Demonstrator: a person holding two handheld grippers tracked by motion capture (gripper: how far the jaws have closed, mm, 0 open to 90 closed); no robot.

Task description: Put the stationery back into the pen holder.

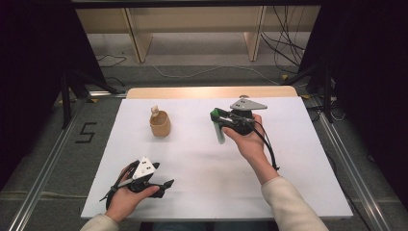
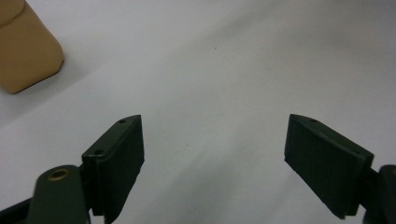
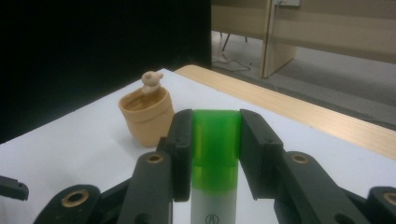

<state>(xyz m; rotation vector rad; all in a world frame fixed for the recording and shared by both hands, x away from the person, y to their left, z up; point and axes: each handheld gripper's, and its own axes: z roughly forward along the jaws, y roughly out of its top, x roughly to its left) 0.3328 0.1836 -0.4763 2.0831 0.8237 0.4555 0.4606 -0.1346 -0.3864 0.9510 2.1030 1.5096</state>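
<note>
I hold a gripper in each hand over a white table [image 1: 202, 159]. My right gripper [image 3: 215, 140] has its jaws closed on the green cap of a white tube [image 3: 215, 154] — the pads press both sides of the cap, and the tube hangs above the table's middle, tilted. Just beyond it, toward my left, stands a tan cup [image 3: 145, 116] with a small knobbed piece at its rim. My left gripper [image 2: 212, 158] sits near the front edge, jaws wide apart with nothing between them.

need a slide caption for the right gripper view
Right gripper clamps a green-capped white tube, with a tan cup beyond on the white table.
</note>
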